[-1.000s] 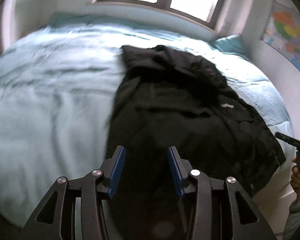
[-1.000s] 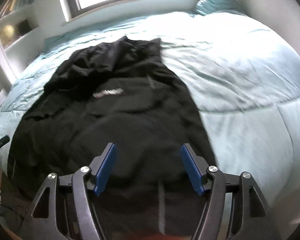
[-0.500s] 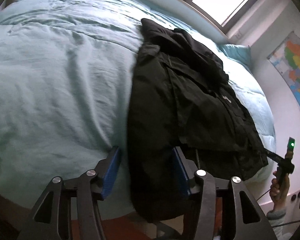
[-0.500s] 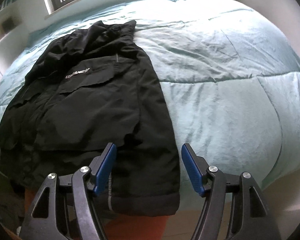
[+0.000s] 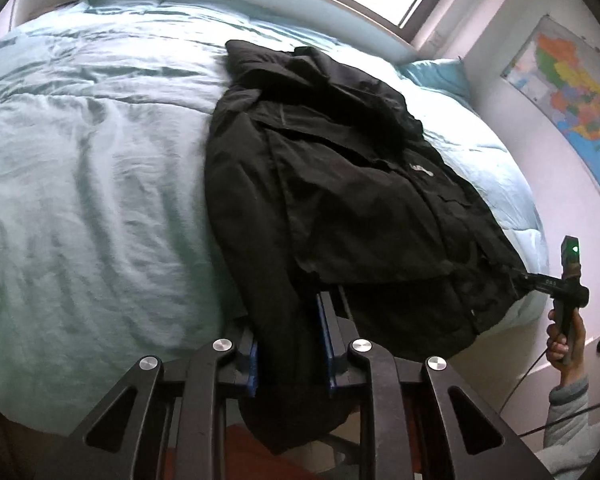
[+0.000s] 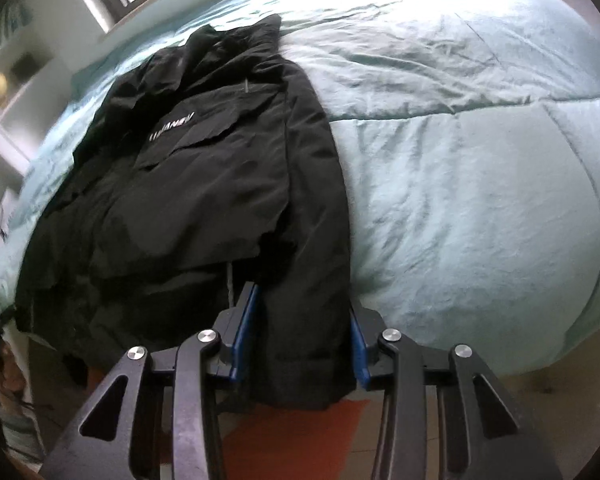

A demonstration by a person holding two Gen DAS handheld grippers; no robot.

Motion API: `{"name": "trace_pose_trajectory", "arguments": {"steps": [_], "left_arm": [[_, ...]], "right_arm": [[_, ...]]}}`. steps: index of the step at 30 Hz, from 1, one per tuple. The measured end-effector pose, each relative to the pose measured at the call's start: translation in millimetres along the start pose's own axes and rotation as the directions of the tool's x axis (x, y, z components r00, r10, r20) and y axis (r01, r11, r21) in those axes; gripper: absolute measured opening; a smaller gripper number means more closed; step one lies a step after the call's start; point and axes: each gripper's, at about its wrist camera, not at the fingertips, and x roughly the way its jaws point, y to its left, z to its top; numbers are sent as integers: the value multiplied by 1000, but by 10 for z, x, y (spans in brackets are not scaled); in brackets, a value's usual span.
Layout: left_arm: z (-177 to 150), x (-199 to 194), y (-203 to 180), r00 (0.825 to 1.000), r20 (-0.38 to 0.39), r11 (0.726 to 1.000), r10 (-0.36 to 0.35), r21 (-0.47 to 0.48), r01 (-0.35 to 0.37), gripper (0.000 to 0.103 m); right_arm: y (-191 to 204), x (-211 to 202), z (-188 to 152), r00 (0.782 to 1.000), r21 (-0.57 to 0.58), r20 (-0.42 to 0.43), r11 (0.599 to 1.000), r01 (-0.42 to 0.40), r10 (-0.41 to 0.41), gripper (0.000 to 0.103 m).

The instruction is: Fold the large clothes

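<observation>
At the bed's (image 5: 80,200) near edge, the left gripper (image 5: 290,340) and right gripper (image 6: 300,332) each clamped a sleeve of the black jacket (image 5: 340,184) (lying lengthwise on the duvet), probably to fold them inward.

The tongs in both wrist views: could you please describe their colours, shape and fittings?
The left tongs and right tongs look alike: black skeletal frames with triangular cut-outs, round silver bolt heads at the joints, and flat blue pads lining each finger. Seen from the left wrist, the right unit has a black handle with a green light, a trailing cable and a grey sleeve.
</observation>
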Motion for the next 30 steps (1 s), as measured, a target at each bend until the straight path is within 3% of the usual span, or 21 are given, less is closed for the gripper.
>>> {"name": "trace_pose_trajectory", "arguments": {"steps": [4, 9, 11, 12, 13, 17, 21, 24, 27, 29, 30], "left_arm": [[-47, 118, 36, 999, -46, 1000, -12, -2, 12, 27], [-67, 127, 46, 998, -39, 999, -41, -19, 40, 31], [-57, 83, -29, 1000, -6, 1000, -6, 11, 6, 20], [-48, 44, -63, 1000, 12, 1000, 5, 18, -6, 12], [-23, -17, -81, 1000, 31, 1000, -2, 17, 2, 11], [184, -360, -78, 983, 139, 992, -124, -8, 126, 10], [220, -248, -135, 982, 89, 986, -167, 2, 167, 12], [84, -57, -177, 987, 32, 988, -156, -10, 157, 26], [-28, 50, -146, 988, 13, 987, -155, -42, 155, 28], [-5, 51, -145, 986, 36, 984, -164, -56, 166, 28], [31, 21, -162, 983, 62, 984, -170, -51, 173, 17]], "right_arm": [[-63, 52, -26, 998, 24, -40, 999, -42, 43, 51], [-12, 62, -68, 997, 2, -56, 998, -60, 60, 51], [54, 53, -65, 998, -23, -52, 999, -22, 21, 45], [101, 17, -55, 999, -36, -39, 999, -19, 18, 34], [135, -26, -49, 1000, -47, -26, 999, -16, 15, 28], [238, -272, 25, 998, -78, 41, 996, -51, 54, 26], [247, -39, 52, 997, -62, -35, 996, -66, 64, 39], [246, 171, -33, 995, -48, -72, 996, -72, 68, 50], [209, 248, -60, 992, -15, -76, 995, -98, 97, 53], [217, 213, -31, 994, -15, -58, 995, -97, 96, 49], [243, 169, -2, 996, -24, -40, 996, -84, 83, 33]]}}
